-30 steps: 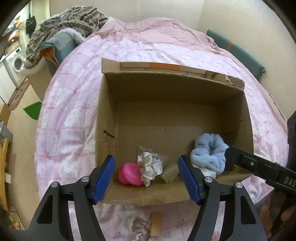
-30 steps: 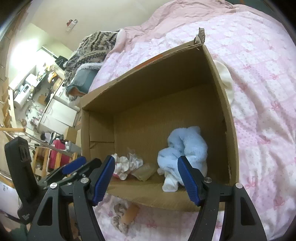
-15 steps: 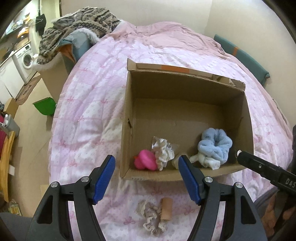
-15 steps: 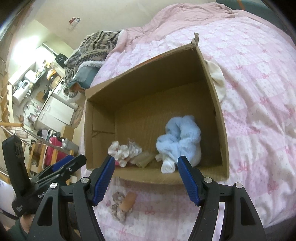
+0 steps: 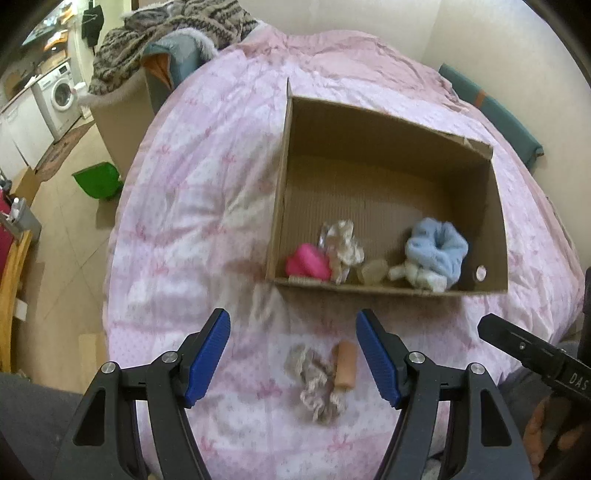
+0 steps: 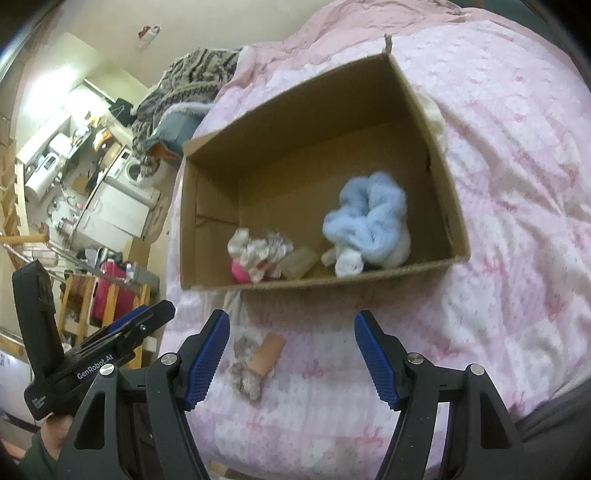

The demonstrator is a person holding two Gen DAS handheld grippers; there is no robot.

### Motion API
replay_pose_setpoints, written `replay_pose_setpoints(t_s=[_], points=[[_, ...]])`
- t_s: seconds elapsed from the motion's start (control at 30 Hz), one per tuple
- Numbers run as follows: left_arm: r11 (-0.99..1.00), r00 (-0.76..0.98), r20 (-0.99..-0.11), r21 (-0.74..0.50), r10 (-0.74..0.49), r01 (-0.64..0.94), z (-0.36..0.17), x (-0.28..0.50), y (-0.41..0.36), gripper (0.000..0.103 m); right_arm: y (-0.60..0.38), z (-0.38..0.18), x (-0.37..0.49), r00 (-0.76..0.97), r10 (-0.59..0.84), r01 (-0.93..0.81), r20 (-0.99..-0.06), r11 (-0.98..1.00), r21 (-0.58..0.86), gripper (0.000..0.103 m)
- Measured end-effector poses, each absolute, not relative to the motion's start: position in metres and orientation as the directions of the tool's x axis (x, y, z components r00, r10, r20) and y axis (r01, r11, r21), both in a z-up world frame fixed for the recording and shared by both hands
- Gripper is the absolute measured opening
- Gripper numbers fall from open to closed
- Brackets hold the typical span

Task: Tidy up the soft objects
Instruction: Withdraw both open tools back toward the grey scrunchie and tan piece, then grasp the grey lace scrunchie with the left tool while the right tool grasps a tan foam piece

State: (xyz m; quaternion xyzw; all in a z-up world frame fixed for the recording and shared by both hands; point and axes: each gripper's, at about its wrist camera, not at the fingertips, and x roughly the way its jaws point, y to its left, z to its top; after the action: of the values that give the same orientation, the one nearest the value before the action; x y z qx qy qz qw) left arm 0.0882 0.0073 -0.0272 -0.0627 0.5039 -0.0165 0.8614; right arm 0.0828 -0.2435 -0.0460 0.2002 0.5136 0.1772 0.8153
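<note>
Both grippers pulled back from cardboard box (image 5: 388, 155); near bed (image 5: 207, 221) area now exposed. Left gripper (image 5: 293, 356) and right gripper (image 6: 291, 356) fingers wide apart, empty. Beige scrunchie (image 5: 317, 380) and tan roll (image 5: 346, 363) lie outside box, likely next. Blue scrunchie (image 5: 437, 245), pink item (image 5: 306, 260) already inside.

This is a home, a small bedroom that opens to a kitchen and laundry corner. A bed (image 5: 192, 229) with a pink patterned quilt fills most of both views, ahead of the tool. At its far end lies a heap of knitted clothes (image 5: 173, 33). Far to the left of the tool stands a washing machine (image 5: 61, 94) under a counter with small appliances (image 6: 48, 166). On the wooden floor beside the bed sits a green dustpan (image 5: 98, 181).
</note>
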Motion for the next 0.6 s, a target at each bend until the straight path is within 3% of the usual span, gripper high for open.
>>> replay_pose_setpoints(t_s=[0.2, 0.43, 0.6], points=[[0.986, 0.448, -0.89, -0.139, -0.086, -0.087, -0.044, 0.081, 0.019, 0.068, -0.235, -0.057, 0.077, 0.377, 0.48, -0.064, -0.792, 0.867, 0.495, 0.074], [0.971, 0.271, -0.954, -0.178, -0.131, -0.157, -0.086, 0.09, 0.026, 0.068, -0.236, -0.076, 0.084, 0.331, 0.458, 0.006, -0.825, 0.873, 0.487, 0.074], [0.974, 0.159, -0.967, -0.214, -0.199, -0.078, -0.108, 0.087, -0.002, 0.068, -0.238, -0.083, 0.084, 0.307, 0.459, 0.025, -0.834, 0.872, 0.489, 0.074]])
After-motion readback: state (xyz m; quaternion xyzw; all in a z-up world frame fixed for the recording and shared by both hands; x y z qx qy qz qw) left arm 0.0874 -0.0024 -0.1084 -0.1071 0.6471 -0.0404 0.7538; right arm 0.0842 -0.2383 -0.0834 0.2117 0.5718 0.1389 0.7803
